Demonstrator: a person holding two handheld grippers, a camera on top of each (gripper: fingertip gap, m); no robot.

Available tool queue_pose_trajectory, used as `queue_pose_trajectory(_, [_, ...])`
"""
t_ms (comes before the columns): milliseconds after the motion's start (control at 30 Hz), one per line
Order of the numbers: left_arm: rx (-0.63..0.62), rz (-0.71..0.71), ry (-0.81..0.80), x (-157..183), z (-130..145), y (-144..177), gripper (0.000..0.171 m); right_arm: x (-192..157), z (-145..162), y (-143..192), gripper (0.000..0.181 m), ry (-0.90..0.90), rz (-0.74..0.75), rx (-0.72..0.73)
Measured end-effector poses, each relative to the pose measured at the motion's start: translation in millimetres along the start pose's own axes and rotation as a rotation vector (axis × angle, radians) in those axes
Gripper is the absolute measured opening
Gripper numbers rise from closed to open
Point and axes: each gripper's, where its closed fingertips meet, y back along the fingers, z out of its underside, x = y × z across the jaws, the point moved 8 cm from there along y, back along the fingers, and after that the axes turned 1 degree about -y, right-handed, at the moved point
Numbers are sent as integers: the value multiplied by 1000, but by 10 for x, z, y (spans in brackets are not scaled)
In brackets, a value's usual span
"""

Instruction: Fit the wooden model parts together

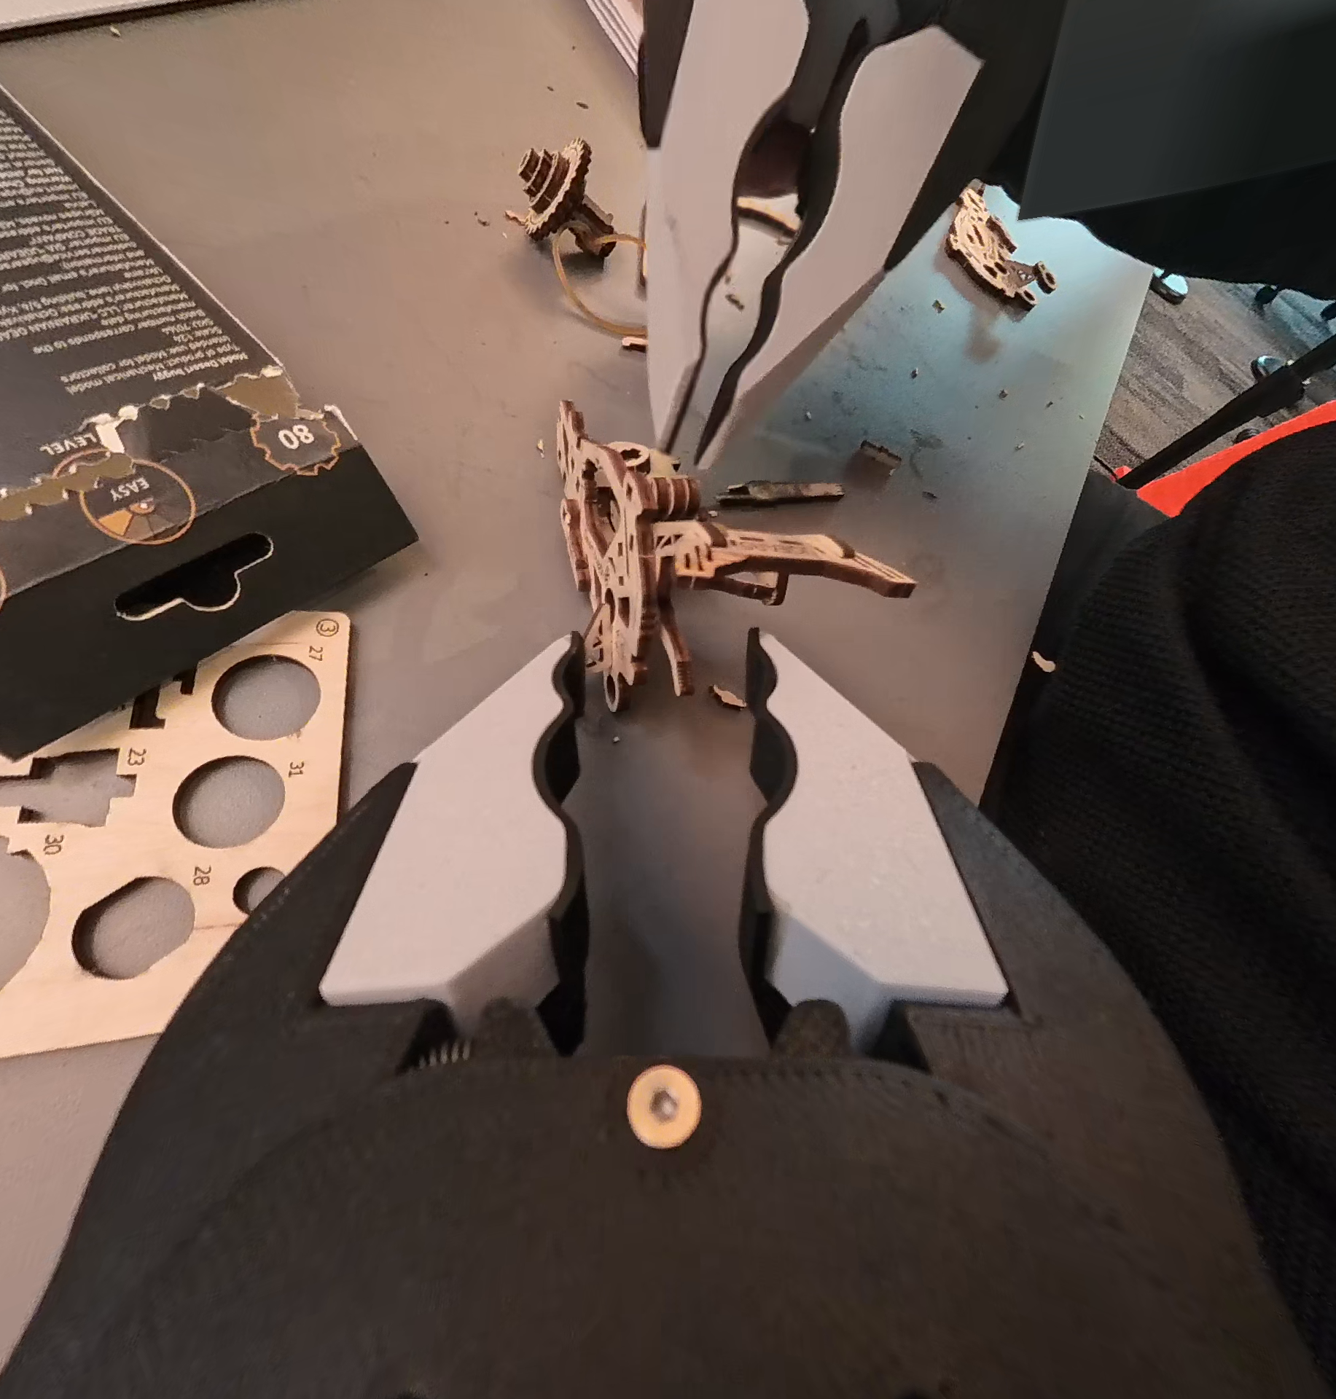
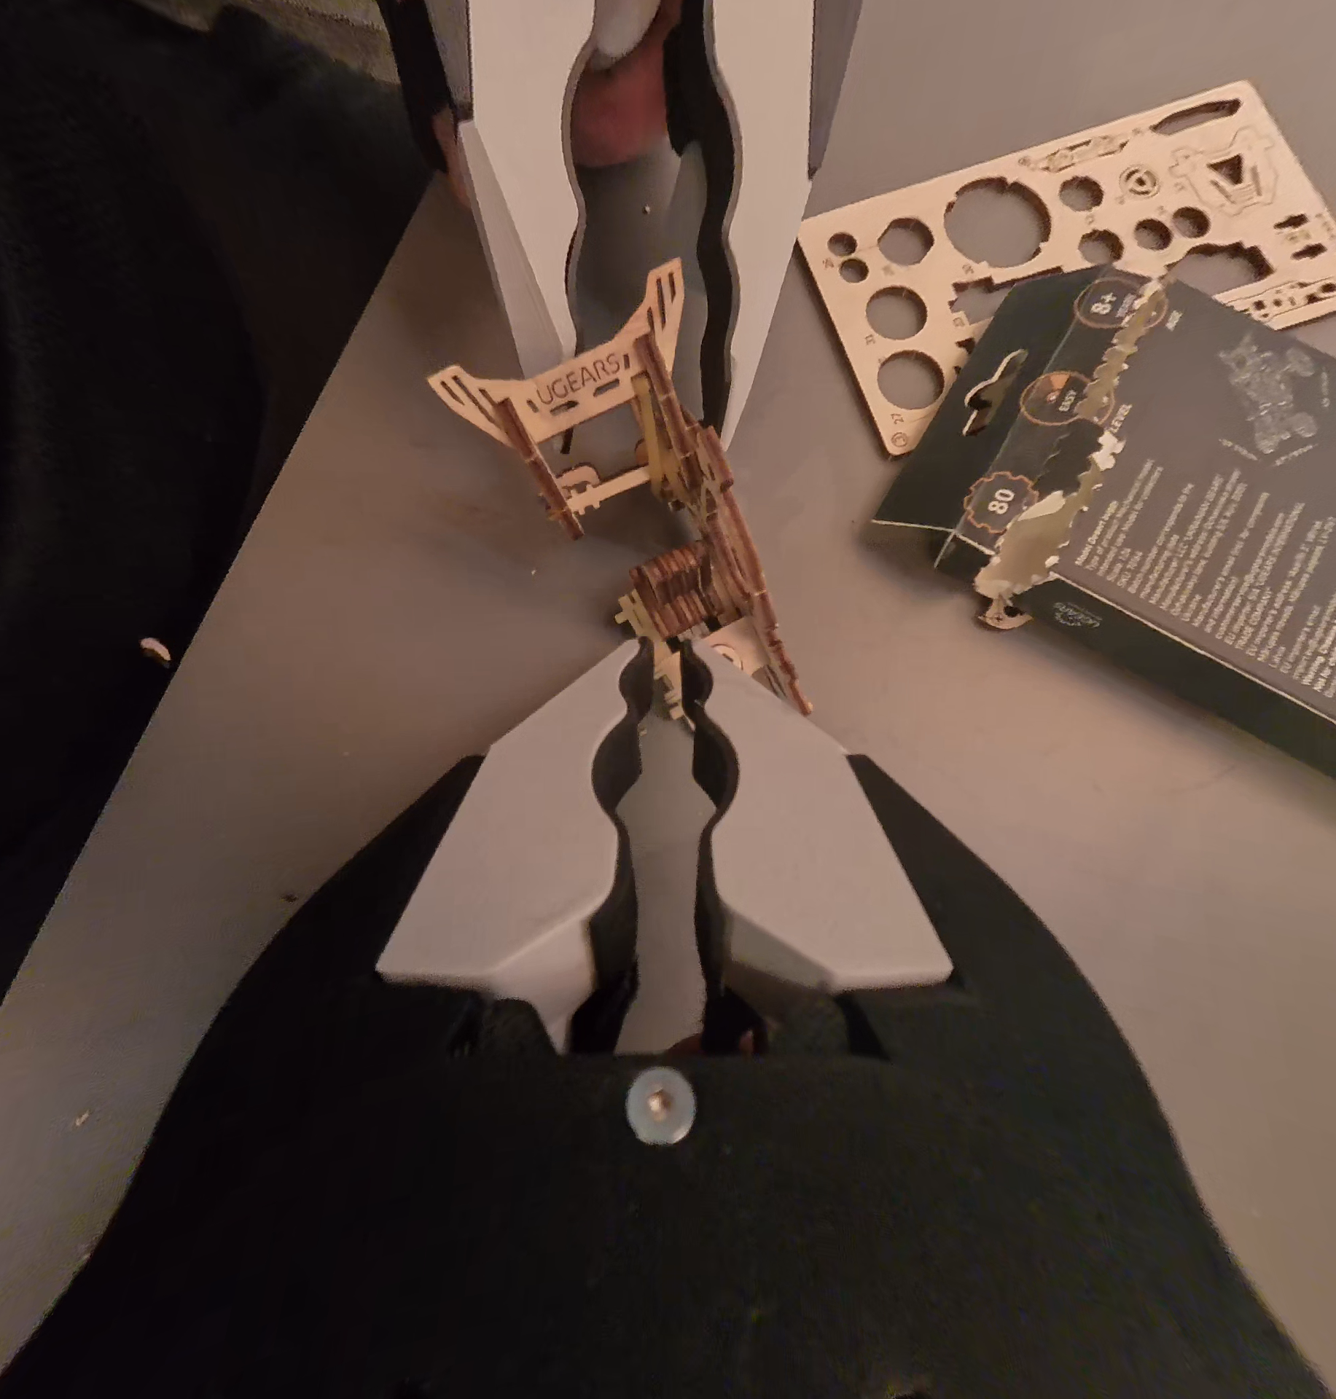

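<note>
1. While the wooden model assembly stands on the grey table at the centre of the left wrist frame, the left gripper is held released, its jaws spread wide with the lower end of the assembly between the fingertips, and no contact can be made out.
2. At the centre of the right wrist frame, the right gripper is seen clenched on a small tab at the near end of the wooden model assembly.
3. In the left wrist frame, the right gripper is shown coming down from the top edge onto the upper end of the assembly.
4. A torn dark box is seen at the left of the left wrist frame, overlapping a punched wooden sheet at the lower left.
5. A gear piece with a rubber band is found in the upper centre, well apart from the assembly, and another wooden part lies at the upper right.
6. Wood crumbs are scattered over the table.
</note>
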Motion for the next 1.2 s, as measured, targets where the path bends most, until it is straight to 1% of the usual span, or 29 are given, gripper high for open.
queue_pose_trajectory(100, [0, -1, -1, 1, -1, -1, 40, 26, 22, -8, 7, -19, 11, -8])
queue_pose_trajectory(233, [0, -1, -1, 0, -1, -1, 40, -3, 39, -42, 3, -7, -9, -17])
queue_pose_trajectory(533, [0, 1, 2, 0, -1, 0, 40, 11, 37, -24, 5, -4, 2, -15])
queue_pose_trajectory(600, [0, 1, 2, -1, -2, 1, 40, 39, 18, 4, 8, -26, 12, 3])
queue_pose_trajectory(700, [0, 2, 2, 0, -1, 2, 40, 39, 55, -28, 11, -30, 8, -17])
queue_pose_trajectory(800, [0, 3, 1, 1, -1, 1, 40, 0, 36, -32, 5, -5, 3, -3])
queue_pose_trajectory(933, [0, 2, 2, 0, -2, 1, 40, -1, 44, -38, 7, -6, 4, -12])
queue_pose_trajectory(1200, [0, 2, 1, 1, -2, 1, 40, -1, 51, -42, 11, -5, 44, -17])
